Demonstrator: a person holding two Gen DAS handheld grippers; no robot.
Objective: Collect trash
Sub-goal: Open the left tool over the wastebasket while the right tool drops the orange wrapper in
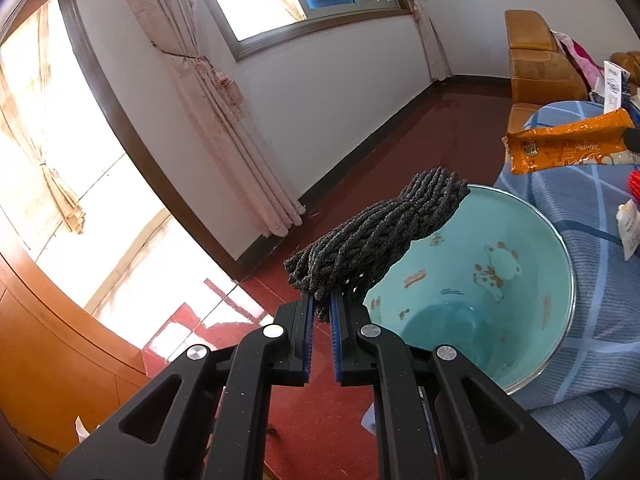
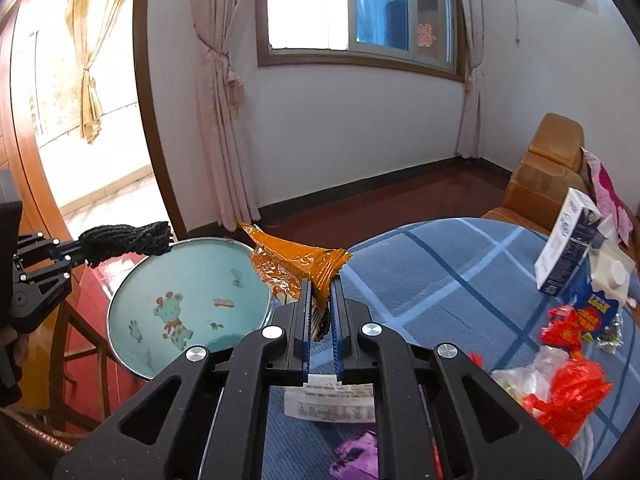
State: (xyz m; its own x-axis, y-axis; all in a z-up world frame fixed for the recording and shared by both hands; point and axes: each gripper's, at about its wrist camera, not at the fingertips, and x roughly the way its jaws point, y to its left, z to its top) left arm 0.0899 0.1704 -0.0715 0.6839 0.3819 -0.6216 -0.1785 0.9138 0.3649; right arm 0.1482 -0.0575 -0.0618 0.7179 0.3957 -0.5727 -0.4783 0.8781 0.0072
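Observation:
My left gripper [image 1: 322, 304] is shut on a dark grey bundle of rope [image 1: 372, 232] and holds it over the near rim of the teal bin [image 1: 532, 292]. The bundle also shows in the right wrist view [image 2: 124, 242], at the bin's [image 2: 132, 320] left rim. My right gripper [image 2: 321, 292] is shut on an orange snack wrapper [image 2: 292, 258] and holds it beside the bin's right rim, above the blue checked cloth. The wrapper also shows in the left wrist view [image 1: 568, 146].
The blue checked tablecloth [image 2: 440, 280] carries a white and blue carton [image 2: 564, 244], red wrappers [image 2: 568, 392], a clear plastic piece [image 2: 524, 376], a paper slip [image 2: 332, 404] and a purple wrapper [image 2: 356, 456]. An orange sofa [image 2: 540, 176] stands behind. A wooden chair [image 2: 68, 344] is at left.

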